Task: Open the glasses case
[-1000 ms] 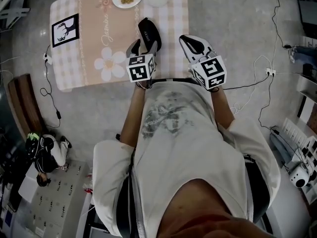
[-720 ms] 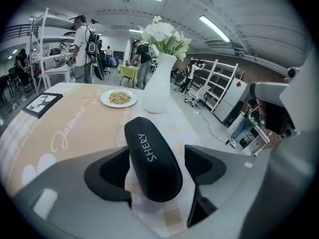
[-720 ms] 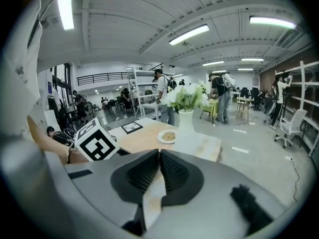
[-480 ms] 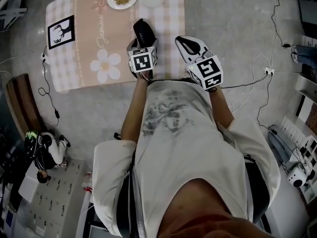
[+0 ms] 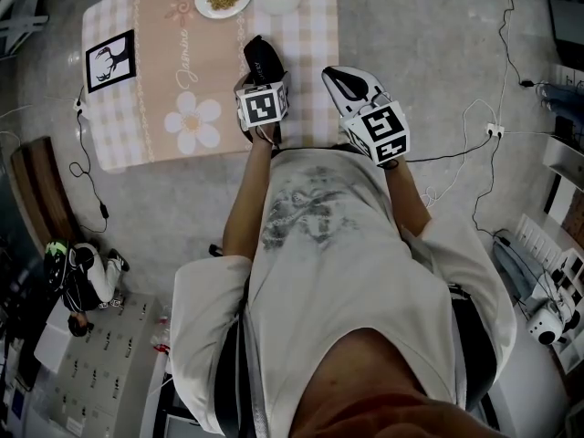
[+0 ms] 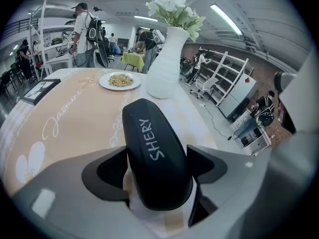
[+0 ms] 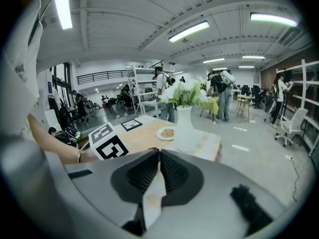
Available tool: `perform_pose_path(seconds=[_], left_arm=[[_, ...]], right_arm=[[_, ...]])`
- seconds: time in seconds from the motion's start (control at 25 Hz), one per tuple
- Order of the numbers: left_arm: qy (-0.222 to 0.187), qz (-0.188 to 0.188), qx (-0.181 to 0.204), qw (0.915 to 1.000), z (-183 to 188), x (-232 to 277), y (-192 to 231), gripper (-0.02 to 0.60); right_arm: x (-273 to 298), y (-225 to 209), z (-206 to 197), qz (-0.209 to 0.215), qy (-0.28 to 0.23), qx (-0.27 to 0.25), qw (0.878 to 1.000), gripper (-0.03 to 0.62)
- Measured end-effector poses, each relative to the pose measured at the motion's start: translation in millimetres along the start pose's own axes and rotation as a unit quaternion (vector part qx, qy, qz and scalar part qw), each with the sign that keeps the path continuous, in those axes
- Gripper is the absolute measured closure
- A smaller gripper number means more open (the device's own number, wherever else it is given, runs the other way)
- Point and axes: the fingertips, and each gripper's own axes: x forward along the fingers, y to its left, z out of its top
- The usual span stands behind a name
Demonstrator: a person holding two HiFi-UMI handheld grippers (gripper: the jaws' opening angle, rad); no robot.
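Left gripper point(image 5: 263, 82) just opened astride glasses case point(image 6: 154, 148), right gripper point(image 7: 159, 158) closed

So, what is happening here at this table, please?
A person holds a gripper in each hand at a table with a pink cloth. The left gripper has just been opening its jaws, and they now stand on either side of the closed black glasses case lying on the cloth; they do not seem to press on it. The right gripper is shut and empty, to the right of the case.
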Motion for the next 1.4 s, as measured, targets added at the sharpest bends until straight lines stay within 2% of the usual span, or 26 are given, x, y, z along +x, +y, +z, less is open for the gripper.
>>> perform_pose_path(seconds=[0.52, 0.76, 0.96, 1.4], left_arm=[[-0.02, -0.052, -0.016, 0.9983, 1.4, -6.9, -2.5, 0.235], [-0.048, -0.094, -0.018, 0.9942, 13.2, -21.7, -13.8, 0.238], [-0.095, -0.141, -0.02, 0.9853, 40.5, -50.1, -27.6, 0.239], [-0.192, -0.219, -0.009, 0.9564, 99.2, -128.2, -49.1, 0.241]], right_arm=[[3.4, 6.9, -1.6, 0.001, 0.007, -0.001, 1.0, 0.576], [7.3, 10.7, 1.1, 0.002, 0.007, -0.005, 1.0, 0.576], [9.1, 11.5, 15.0, 0.001, -0.004, -0.01, 1.0, 0.576], [5.0, 19.6, 74.0, 0.008, -0.051, -0.02, 0.998, 0.576]])
